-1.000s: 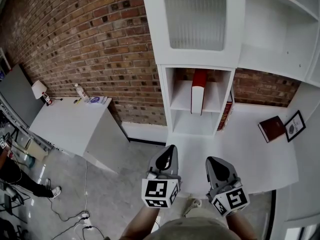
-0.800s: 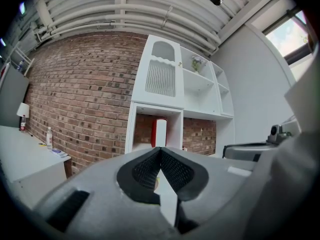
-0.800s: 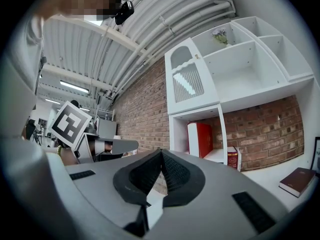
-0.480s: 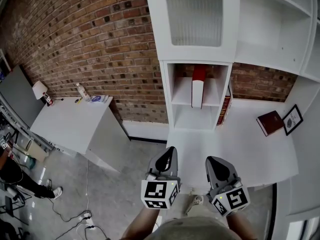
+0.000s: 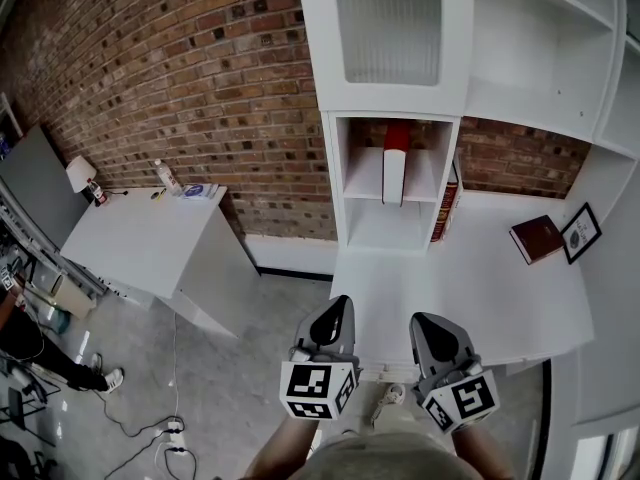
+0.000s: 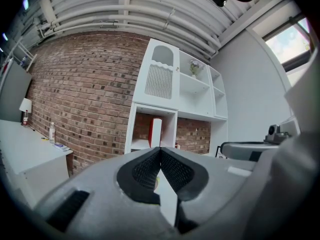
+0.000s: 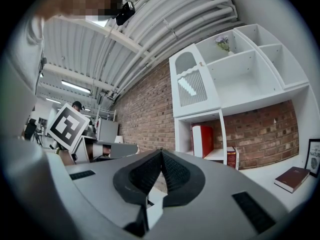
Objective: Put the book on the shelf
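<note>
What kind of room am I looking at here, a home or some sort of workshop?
Likely a workshop or lab staged as a living space: a bare brick wall, white shelves holding books, and power cables trailing over a concrete floor.

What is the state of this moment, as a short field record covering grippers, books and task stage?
left gripper: shut, empty
right gripper: shut, empty
dark red book: lying flat on the white desk, beside a framed picture
red-and-white book: upright in the shelf cubby
red-spined book: upright against the cubby's outer right side
task stage: no book grasped yet
</note>
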